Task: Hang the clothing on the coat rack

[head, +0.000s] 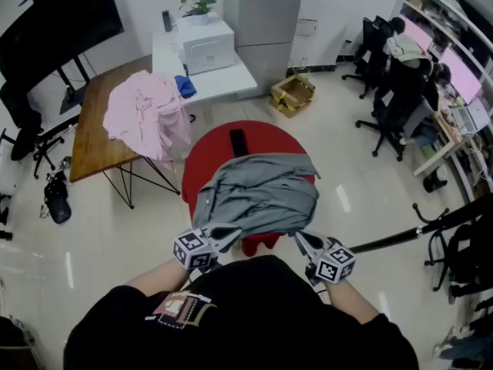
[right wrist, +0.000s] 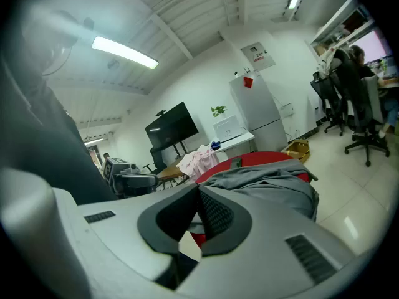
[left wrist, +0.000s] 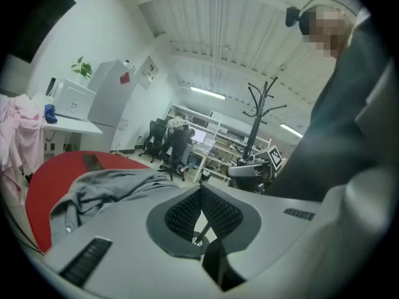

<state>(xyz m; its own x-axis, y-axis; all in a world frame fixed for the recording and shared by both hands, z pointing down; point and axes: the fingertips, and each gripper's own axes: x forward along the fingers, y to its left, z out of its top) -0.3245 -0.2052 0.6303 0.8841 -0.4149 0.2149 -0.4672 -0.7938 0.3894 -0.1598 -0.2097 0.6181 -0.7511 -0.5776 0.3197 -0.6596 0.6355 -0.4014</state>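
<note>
We hold left gripper (head: 226, 235) and right gripper (head: 303, 242), jaws together; grey shirt (head: 260, 193) lies just ahead of both, on red table (head: 209, 154).

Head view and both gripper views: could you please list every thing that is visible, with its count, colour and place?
shirt: one, grey, lying on the round table
round table: one, red, in front of the person
flat object: one, black, on the round table beyond the shirt
cloth: one, pink, draped over the wooden table
wooden table: one, brown, left
desk: one, white, beyond the wooden table
printer: one, white, on the desk
cardboard box: one, brown, on the floor
coat rack: one, black, at the person's right
screen: one, black, far left
left gripper: shut, empty, at the shirt's near edge
right gripper: shut, empty, at the shirt's near edge
</note>
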